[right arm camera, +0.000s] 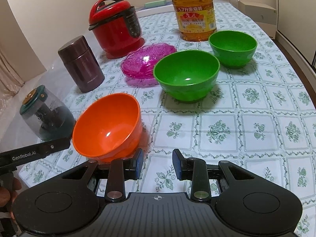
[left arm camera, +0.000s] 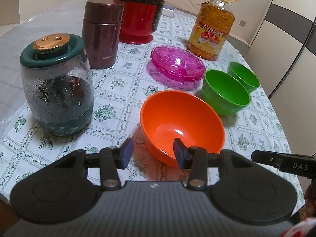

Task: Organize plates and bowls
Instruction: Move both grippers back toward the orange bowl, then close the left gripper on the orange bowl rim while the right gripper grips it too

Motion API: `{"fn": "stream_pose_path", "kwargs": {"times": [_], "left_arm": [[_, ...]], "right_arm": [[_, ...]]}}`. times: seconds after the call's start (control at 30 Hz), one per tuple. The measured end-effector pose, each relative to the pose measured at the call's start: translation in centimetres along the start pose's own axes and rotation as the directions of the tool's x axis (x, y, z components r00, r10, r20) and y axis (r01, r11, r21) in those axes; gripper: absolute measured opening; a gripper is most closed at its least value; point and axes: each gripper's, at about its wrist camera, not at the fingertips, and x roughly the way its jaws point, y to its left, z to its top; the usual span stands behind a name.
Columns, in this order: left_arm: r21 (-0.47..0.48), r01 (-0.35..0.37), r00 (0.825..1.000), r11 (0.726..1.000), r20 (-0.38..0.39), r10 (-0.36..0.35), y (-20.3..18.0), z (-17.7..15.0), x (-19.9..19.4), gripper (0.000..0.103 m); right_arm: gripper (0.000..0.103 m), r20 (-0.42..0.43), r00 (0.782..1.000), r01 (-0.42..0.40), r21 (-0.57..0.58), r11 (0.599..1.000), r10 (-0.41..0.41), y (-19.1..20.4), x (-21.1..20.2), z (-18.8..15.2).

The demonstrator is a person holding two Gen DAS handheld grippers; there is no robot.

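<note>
"5.7升家庭装" printed in white on the orange band of the oil bottle (right arm camera: 194,9) label, clearest from the right wrist view; below it, a red oval brand mark, characters too blurred to make out, and smaller lines under that illegible. Same label on the bottle in the left wrist view, only "5.7升" sure. "GenRobot.AI" in white on the black bar of the left hand-held gripper (right arm camera: 35,153), at the left edge of the right wrist view. "DAS" in white on the black bar of the right hand-held gripper (left arm camera: 286,163), at the right edge of the left wrist view. Small white lettering low on the maroon flask (left arm camera: 101,33), unreadable. Faint panel markings on the red cooker (right arm camera: 115,24), unreadable.
</note>
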Motion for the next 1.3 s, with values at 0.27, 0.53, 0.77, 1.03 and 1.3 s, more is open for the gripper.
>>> {"fn": "stream_pose_path", "kwargs": {"times": [0.27,0.53,0.77,1.03,1.3], "left_arm": [[0.004,-0.016,1.000,1.000,0.002,0.016,0.3,0.8,1.6,0.040],[0.017,-0.020,1.000,1.000,-0.004,0.020,0.5,1.2,3.2,0.040],[0.025,-0.008,1.000,1.000,-0.005,0.008,0.7,1.6,4.2,0.039],[0.038,0.003,1.000,0.999,-0.007,-0.003,0.9,1.8,5.1,0.033],[0.039,0.021,1.000,0.999,-0.016,-0.020,1.1,1.7,5.8,0.020]], "right_arm": [[0.033,0.000,1.000,-0.009,0.010,1.000,0.009,0.3,1.6,0.7],[0.033,0.002,1.000,-0.013,0.012,1.000,0.013,1.0,3.4,1.8],[0.033,-0.014,1.000,-0.020,0.004,1.000,0.020,1.7,5.2,2.6],[0.033,-0.038,0.999,-0.023,-0.003,1.000,0.023,2.2,7.1,2.8],[0.030,-0.054,0.998,-0.017,-0.047,0.999,0.015,2.9,8.1,2.6]]}}
